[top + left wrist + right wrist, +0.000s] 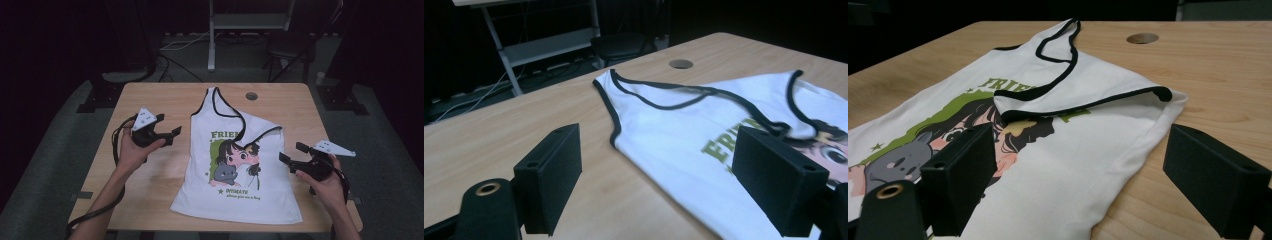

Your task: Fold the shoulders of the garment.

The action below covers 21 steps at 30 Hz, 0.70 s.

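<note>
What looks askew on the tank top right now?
The tank top lies lopsided: its right shoulder strap is folded down over the print, covering part of the green lettering, while the left strap lies flat and extended.

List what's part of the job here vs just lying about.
In the job: white tank top with its right strap folded down across the print; left tongs, open beside it; right tongs, open at its other edge.

Lying about: cable hole in the table; chair; metal stand.
</note>
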Motion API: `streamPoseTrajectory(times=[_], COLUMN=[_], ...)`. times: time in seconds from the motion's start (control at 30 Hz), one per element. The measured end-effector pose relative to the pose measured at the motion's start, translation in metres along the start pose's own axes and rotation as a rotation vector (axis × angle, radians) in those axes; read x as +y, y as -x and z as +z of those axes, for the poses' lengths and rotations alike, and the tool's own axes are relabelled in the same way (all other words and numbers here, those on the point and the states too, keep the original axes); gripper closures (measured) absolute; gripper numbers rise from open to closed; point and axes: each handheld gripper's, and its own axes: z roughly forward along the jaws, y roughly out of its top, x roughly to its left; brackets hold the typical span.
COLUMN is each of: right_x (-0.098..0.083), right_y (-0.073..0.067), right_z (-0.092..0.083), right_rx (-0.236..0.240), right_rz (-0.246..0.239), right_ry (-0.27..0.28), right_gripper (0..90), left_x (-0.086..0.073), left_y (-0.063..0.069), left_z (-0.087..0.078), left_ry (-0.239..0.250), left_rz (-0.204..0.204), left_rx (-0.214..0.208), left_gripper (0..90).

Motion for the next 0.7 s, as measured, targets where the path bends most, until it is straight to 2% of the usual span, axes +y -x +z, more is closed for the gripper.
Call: streamPoseTrajectory(times=[0.07, 0.2, 0.33, 0.7], right_x=[-0.003, -0.008, -0.013, -0.024], right_y=[-0.001, -0.003, -0.004, -0.003], right_z=[-0.003, -0.009, -0.016, -0.036], right_rx=[-0.001, -0.019, -0.041, -0.091], right_rz=[0.012, 0.000, -0.002, 0.031], right_ry=[0.011, 0.018, 0.024, 0.065], right_gripper=[13.2, 13.2, 13.2, 13.2], left_x=[0.006, 0.017, 0.025, 0.038], left_y=[-0.002, -0.007, -0.011, -0.014], left_z=[0.011, 0.029, 0.048, 0.098], left_ry=[-0.009, -0.012, -0.025, -0.040], left_rz=[0.006, -0.009, -0.001, -0.019], left_rx=[0.005, -0.006, -0.004, -0.006], left_gripper=[19.6, 19.6, 19.6, 19.6])
